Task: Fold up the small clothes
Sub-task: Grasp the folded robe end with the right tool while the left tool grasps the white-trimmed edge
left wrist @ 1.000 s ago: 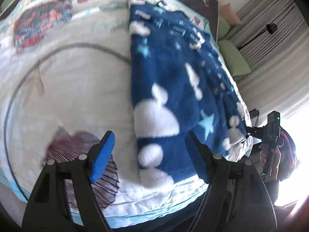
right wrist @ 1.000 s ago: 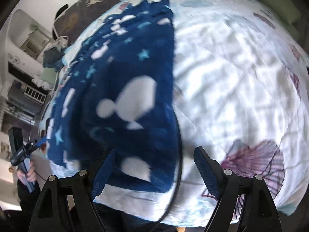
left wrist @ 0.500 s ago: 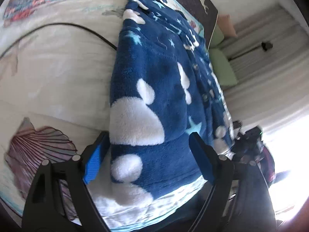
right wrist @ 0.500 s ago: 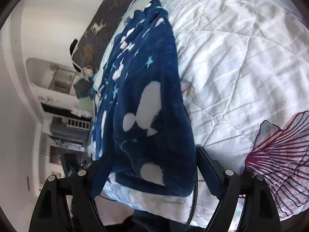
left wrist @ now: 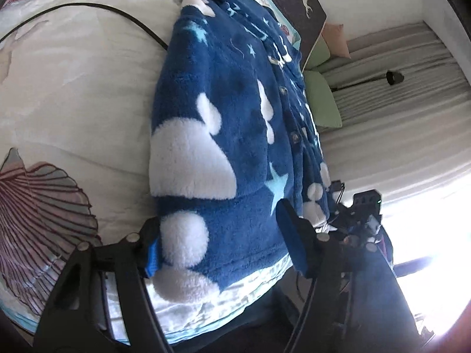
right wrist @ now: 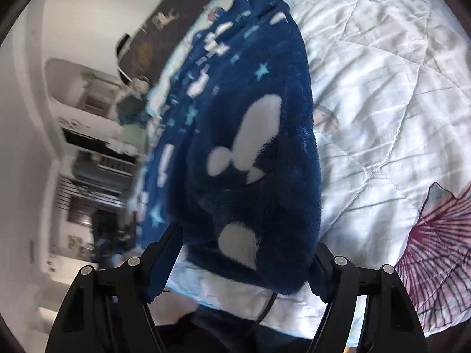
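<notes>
Blue fleece garment (left wrist: 223,123) with white blobs and pale stars, spread lengthwise on the bed quilt (left wrist: 73,94), near hem at the bed's front edge. Row of buttons visible down one side in the left wrist view; long edges look already turned in, giving a narrow strip, though not certain from these angles.

Left gripper (left wrist: 219,245) set over the near hem corner, fleece lying between its fingers (left wrist: 294,244). Jaws just been closing, but a gap on the right-hand pad remains; left-hand pad against or just beside the white blob. No firm pinch yet, as read from the pictures.

Right gripper (right wrist: 241,264) at the other near corner of the same hem. Fleece bulging between its fingers (right wrist: 160,267), jaws also just been closing; cloth brushing both pads, but whether actually clamped, cannot tell. View somewhat blurred.

Black cable (left wrist: 88,7) trailing across the quilt beside the garment, running under it.

Progress, judged: lengthwise narrowing seemingly done; crosswise fold not yet made, garment at full length. Current step likely taking hold of both hem corners. Left to do: close on the hem, carry it up toward the collar end, flatten. Risk: thick pile slipping from a shallow bite; cable snagging.
</notes>
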